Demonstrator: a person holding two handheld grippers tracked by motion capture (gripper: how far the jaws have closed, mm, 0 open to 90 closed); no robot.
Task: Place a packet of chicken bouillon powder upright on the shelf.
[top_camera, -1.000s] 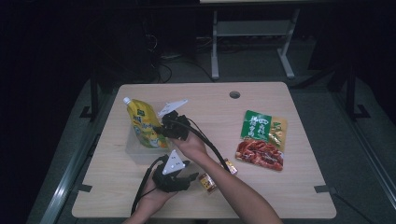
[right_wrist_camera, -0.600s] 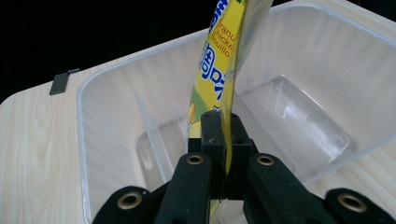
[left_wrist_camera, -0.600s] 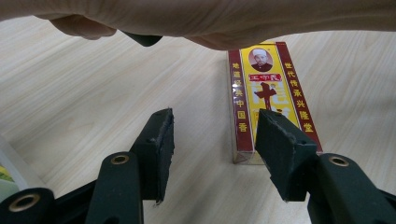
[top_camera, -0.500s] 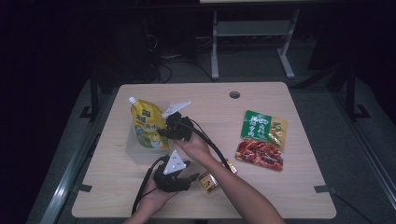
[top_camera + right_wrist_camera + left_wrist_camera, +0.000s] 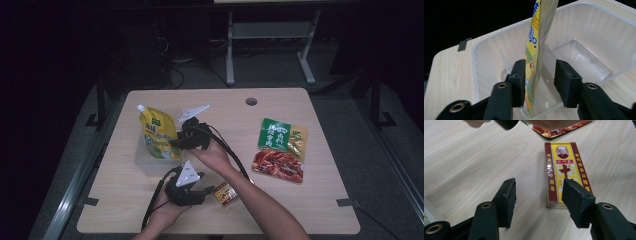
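Pouch [image 5: 536,50] stands in the clear tub [image 5: 486,50] between the right tongs [image 5: 540,83], just opened, loose.

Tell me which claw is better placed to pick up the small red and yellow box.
Left claw: open, hanging just over the box. Right claw is at the clear tub, just opening off the yellow pouch.

In your right gripper view the yellow pouch [image 5: 534,50] runs off the top edge, so its spout and upper print are lost to you, and its foot is hidden behind the near wall of the clear tub [image 5: 486,45] (the tub's right rim is cut off too). In your left gripper view the red and yellow box [image 5: 564,170] is partly covered by one pad, and its small print is hard to read. From the high view the green packet [image 5: 281,134] has lettering too small to tell
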